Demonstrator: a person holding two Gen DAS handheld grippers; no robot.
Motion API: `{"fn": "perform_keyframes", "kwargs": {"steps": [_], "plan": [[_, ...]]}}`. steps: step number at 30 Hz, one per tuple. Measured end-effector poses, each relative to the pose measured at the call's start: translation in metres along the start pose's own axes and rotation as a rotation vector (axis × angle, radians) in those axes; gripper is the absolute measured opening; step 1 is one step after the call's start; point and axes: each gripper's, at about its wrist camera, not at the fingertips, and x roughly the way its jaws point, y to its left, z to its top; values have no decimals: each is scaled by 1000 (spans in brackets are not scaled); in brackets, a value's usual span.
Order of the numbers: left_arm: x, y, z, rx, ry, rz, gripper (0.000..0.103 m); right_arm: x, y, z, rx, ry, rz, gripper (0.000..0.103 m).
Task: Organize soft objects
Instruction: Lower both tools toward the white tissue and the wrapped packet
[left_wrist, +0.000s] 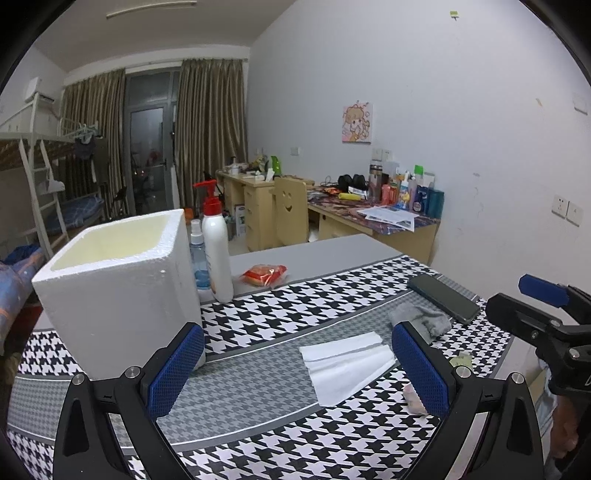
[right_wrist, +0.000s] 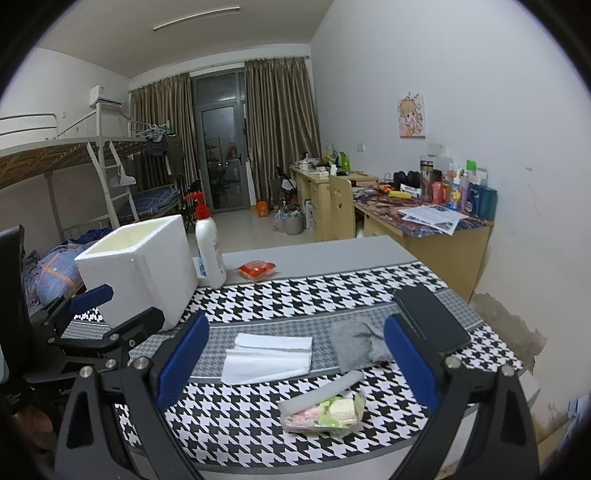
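Both of your tools are released and carry nothing: the left tool (left_wrist: 299, 365) hangs with its blue-padded jaws spread wide above the surface (left_wrist: 258, 398) with the black-and-white houndstooth cloth, and the right tool (right_wrist: 295, 362) does the same further right.

Between the left tool's jaws you see the folded white paper tissue (left_wrist: 347, 363) lying flat. The crumpled grey cloth (left_wrist: 419, 317) sits just right of it, touching the near end of the black phone (left_wrist: 443, 297). The open white foam box (left_wrist: 118, 284) stands at the left, with a white pump bottle with a red top (left_wrist: 218, 251) just behind its right corner, and a red snack packet (left_wrist: 264, 275) further right on the bare grey strip.

Only your right view shows the clear plastic bag of pink, green and white soft pieces (right_wrist: 325, 410) whole, near the front edge; from the left it is mostly hidden behind the right jaw.
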Motion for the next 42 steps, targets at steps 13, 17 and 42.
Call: {"fn": "perform_keyframes", "kwargs": {"steps": [13, 17, 42], "plan": [[23, -8, -7, 35, 67, -68, 102, 2, -12, -16, 28, 26, -39, 98], [31, -13, -8, 49, 88, -73, 102, 4, -17, -22, 37, 41, -50, 98], [85, -33, -16, 69, 201, -100, 102, 30, -44, -50, 99, 145, -15, 98]]}}
